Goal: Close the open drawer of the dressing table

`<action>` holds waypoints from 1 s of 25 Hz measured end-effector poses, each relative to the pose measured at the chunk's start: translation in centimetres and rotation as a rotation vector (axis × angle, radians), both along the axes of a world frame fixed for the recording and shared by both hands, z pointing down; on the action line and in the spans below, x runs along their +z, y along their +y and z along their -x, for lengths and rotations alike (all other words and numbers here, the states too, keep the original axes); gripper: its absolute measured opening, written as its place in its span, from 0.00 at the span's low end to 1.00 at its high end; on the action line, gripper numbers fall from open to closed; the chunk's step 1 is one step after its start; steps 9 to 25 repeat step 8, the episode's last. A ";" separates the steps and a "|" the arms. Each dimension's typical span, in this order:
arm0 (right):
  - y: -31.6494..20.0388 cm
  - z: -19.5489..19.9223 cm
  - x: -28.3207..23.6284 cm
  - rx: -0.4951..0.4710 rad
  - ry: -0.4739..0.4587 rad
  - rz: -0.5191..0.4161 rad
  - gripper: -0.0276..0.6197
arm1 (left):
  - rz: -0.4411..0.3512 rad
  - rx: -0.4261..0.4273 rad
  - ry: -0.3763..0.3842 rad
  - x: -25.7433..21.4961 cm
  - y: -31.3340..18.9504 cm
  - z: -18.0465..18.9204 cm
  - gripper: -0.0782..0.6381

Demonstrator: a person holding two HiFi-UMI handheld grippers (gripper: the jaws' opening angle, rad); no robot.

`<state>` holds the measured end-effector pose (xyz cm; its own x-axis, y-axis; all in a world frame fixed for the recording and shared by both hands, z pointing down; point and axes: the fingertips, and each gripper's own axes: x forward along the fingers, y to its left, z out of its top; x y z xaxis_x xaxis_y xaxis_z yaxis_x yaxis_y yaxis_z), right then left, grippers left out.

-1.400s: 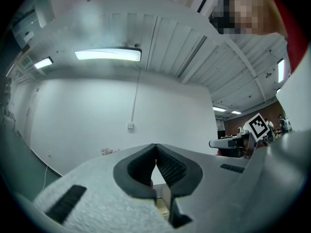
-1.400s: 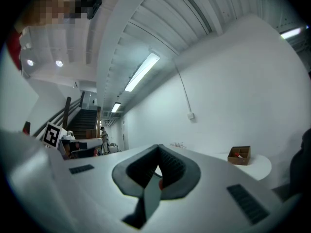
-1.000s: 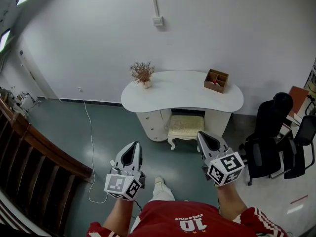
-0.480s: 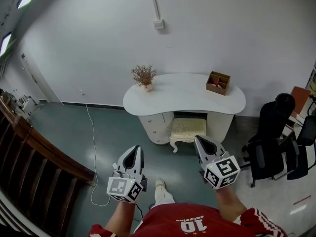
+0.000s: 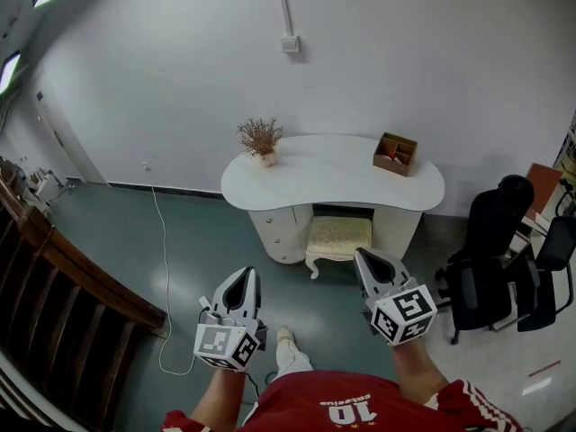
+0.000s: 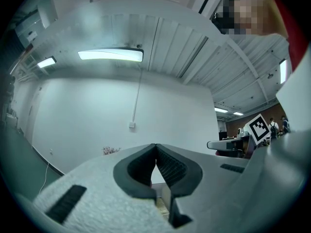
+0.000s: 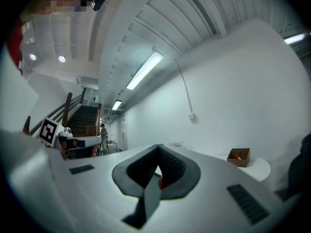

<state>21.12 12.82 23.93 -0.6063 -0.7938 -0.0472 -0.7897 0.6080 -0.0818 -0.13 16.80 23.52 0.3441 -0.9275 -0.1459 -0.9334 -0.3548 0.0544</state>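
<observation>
Head view: left tongs [image 5: 245,273] and right tongs [image 5: 362,256] shut, empty, well short of the far table [image 5: 333,174], drawers [image 5: 281,230] too small to read, fitting approach or retreat.

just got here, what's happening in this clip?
A person stands some way back from the dressing table, a claw in each hand. The left claw and right claw are both shut and empty, pointing toward the table. Nothing is touched yet. A stool sits under the table; a wooden box and a dried plant stand on top.
</observation>
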 end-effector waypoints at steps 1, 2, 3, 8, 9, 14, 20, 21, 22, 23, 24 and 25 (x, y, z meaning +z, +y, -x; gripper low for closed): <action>0.0 0.1 0.0 -0.002 0.002 0.001 0.05 | 0.002 0.000 0.001 0.1 0.0 0.0 0.11; 0.1 0.2 0.1 -0.005 0.003 0.001 0.05 | 0.004 0.000 0.002 0.2 0.0 0.0 0.11; 0.1 0.2 0.1 -0.006 0.003 0.001 0.05 | 0.005 -0.001 0.003 0.2 0.0 0.0 0.11; 0.1 0.1 0.1 -0.007 -0.003 0.002 0.05 | 0.002 -0.001 -0.003 0.2 0.0 0.2 0.11; 0.1 0.1 0.1 -0.007 -0.003 0.002 0.05 | 0.002 -0.001 -0.003 0.2 0.0 0.2 0.11; 0.1 0.1 0.1 -0.007 -0.003 0.002 0.05 | 0.002 -0.001 -0.003 0.2 0.0 0.2 0.11; 0.1 0.1 0.1 -0.007 -0.003 0.002 0.05 | 0.002 -0.001 -0.003 0.2 0.0 0.2 0.11; 0.1 0.1 0.1 -0.007 -0.003 0.002 0.05 | 0.002 -0.001 -0.003 0.2 0.0 0.2 0.11; 0.1 0.1 0.1 -0.007 -0.003 0.002 0.05 | 0.002 -0.001 -0.003 0.2 0.0 0.2 0.11; 0.1 0.1 0.1 -0.007 -0.003 0.002 0.05 | 0.002 -0.001 -0.003 0.2 0.0 0.2 0.11; 0.1 0.1 0.1 -0.007 -0.003 0.002 0.05 | 0.002 -0.001 -0.003 0.2 0.0 0.2 0.11; 0.1 0.1 0.1 -0.007 -0.003 0.002 0.05 | 0.002 -0.001 -0.003 0.2 0.0 0.2 0.11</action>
